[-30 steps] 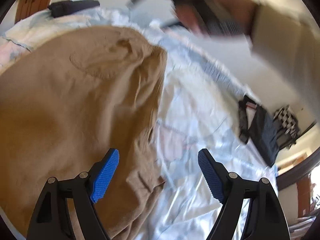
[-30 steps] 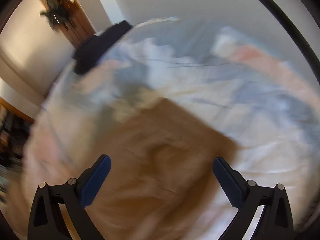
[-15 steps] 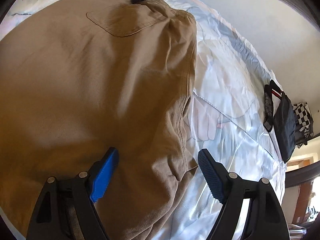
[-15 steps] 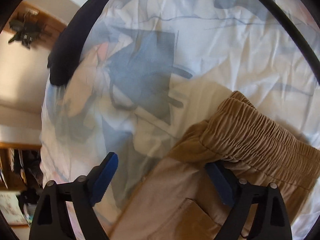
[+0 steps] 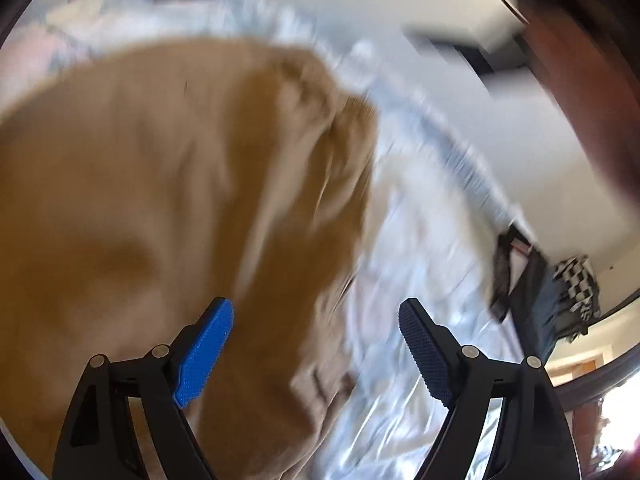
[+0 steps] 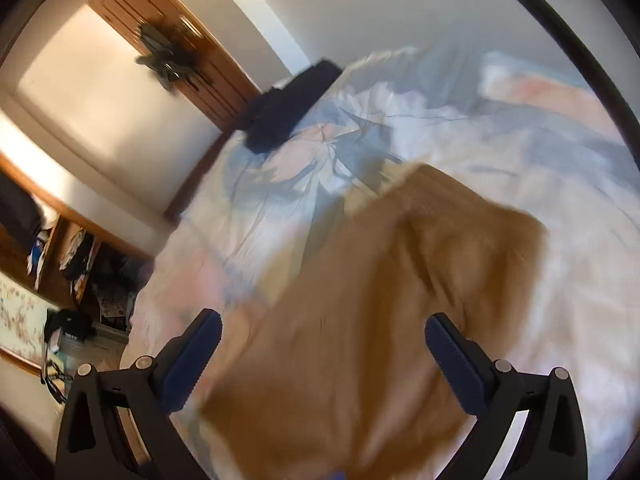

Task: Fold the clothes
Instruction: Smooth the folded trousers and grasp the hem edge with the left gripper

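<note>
Change since half a second ago: right gripper (image 6: 322, 344) no longer sits at the elastic waistband with one finger under it; it now looks down from higher up at the whole folded garment, and both views have gone blurry.
Trousers: tan trousers (image 5: 168, 208) lie on the bed (image 5: 412, 320), filling the left and middle of the left wrist view; in the right wrist view they (image 6: 384, 304) run from the middle down to the near edge.
Left gripper: left gripper (image 5: 316, 344) has its jaws wide apart, nothing clamped; the left blue pad (image 5: 204, 356) shows over the tan cloth, the right one over the pale sheet. Whether a pad touches the cloth I cannot tell.
Right gripper: jaws wide apart with tan cloth seen between them, not pinched.
Hard to make out: seams, pocket and waistband are smeared by blur; the near edge of the trousers is cut off by the frame in both views.
Far end of bed: dark pillow (image 6: 292, 108) at the far edge, beside a wooden door (image 6: 168, 32).
Right edge, left wrist view: dark bag (image 5: 528, 284) and a checked cloth (image 5: 580, 284) off the bed's right side; a blurred sleeve and arm (image 5: 580, 92) cross the far right corner, their outline unclear.
Left side, right wrist view: cluttered shelves (image 6: 72, 264), contents unreadable.
</note>
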Available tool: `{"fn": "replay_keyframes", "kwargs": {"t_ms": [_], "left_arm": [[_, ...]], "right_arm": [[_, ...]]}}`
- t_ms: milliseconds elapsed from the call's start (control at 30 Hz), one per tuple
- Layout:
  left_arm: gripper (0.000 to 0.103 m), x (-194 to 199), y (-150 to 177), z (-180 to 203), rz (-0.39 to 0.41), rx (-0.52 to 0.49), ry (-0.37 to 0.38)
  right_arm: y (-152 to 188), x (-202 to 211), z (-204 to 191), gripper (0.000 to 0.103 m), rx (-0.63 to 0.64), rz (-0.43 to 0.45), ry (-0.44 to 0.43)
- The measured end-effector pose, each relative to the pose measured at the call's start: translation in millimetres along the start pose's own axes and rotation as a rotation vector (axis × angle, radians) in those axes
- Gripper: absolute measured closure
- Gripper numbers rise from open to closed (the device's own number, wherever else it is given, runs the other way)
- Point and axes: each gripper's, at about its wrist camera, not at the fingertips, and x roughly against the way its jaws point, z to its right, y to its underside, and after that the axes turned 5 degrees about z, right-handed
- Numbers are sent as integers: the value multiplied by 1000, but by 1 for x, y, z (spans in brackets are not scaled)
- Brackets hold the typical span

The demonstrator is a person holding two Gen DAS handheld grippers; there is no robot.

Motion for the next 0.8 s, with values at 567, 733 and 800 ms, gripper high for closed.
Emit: {"fn": "replay_keyframes", "kwargs": {"t_ms": [567,733,800], "left_arm": [[19,106,-131,-92,-27,-354,96],[19,128,-102,-110,15,-544,154],[19,127,-98,-111,27,-540,169]], "right_arm": [[287,33,-45,0,15,209,360],[273,-7,-56,21,95,250,297],[269,-19,-48,26,9,276,210]]}}
